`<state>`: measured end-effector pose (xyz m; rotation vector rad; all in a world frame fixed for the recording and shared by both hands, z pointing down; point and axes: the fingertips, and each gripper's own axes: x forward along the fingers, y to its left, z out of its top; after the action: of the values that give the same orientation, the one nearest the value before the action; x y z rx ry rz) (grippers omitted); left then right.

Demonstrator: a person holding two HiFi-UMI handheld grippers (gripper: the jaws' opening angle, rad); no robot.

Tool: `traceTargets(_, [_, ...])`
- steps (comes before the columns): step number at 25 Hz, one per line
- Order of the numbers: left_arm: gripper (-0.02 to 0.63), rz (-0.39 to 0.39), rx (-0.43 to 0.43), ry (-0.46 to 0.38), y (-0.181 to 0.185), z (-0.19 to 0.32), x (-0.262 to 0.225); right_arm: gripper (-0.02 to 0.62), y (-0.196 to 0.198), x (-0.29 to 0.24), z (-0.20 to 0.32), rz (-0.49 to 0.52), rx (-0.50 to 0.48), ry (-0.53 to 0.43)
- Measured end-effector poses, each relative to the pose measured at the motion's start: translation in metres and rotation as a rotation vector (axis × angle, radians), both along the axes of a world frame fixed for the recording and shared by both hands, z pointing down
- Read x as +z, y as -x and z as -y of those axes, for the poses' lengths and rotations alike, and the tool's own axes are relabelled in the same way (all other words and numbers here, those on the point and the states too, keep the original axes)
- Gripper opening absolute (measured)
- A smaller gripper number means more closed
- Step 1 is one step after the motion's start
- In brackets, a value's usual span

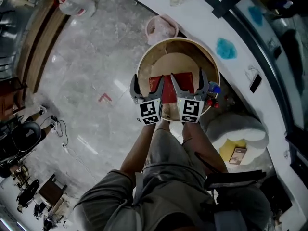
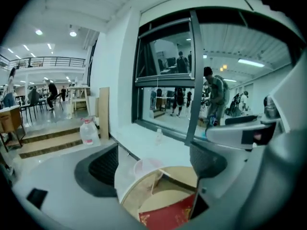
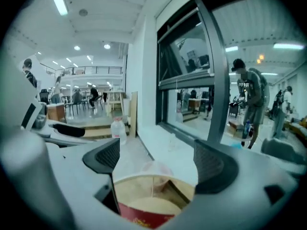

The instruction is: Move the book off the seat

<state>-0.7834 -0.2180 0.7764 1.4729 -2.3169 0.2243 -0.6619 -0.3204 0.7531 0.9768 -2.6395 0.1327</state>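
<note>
A red book [image 1: 168,94] lies on the round cushion of a wooden tub seat [image 1: 202,49], right below me in the head view. My left gripper [image 1: 148,83] and right gripper [image 1: 188,81] hover side by side above the book, both open and holding nothing. In the left gripper view the left gripper [image 2: 154,164] frames the seat's curved back, and the book [image 2: 168,217] shows at the bottom edge. The right gripper [image 3: 158,162] looks over the same seat in its own view, with the book [image 3: 141,216] low between its spread jaws.
A pink bin [image 1: 161,27] stands just beyond the seat. A white window ledge [image 1: 202,13] runs behind it, with a blue patch [image 1: 225,48] and a phone [image 1: 255,83] on it. A large water bottle [image 1: 77,4] sits far left. A white cushion [image 1: 238,129] lies to the seat's right.
</note>
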Motion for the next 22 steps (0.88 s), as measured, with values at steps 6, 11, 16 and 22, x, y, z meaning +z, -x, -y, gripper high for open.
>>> traceTargets(6, [0.476, 0.094, -0.003, -0.216, 0.015, 0.018, -0.213, 0.491, 0.006, -0.209, 0.011, 0.151, -0.011, -0.109])
traceTargets(11, [0.476, 0.164, 0.019, -0.348, 0.006, 0.005, -0.371, 0.491, -0.014, -0.350, -0.005, 0.205, -0.043, -0.190])
traceTargets(16, [0.476, 0.153, 0.026, -0.434, -0.014, -0.019, -0.446, 0.491, -0.044, -0.419, -0.033, 0.271, -0.091, -0.226])
traceTargets(22, [0.474, 0.150, 0.049, -0.381, -0.034, -0.017, -0.442, 0.491, -0.054, -0.409, -0.056, 0.244, -0.146, -0.210])
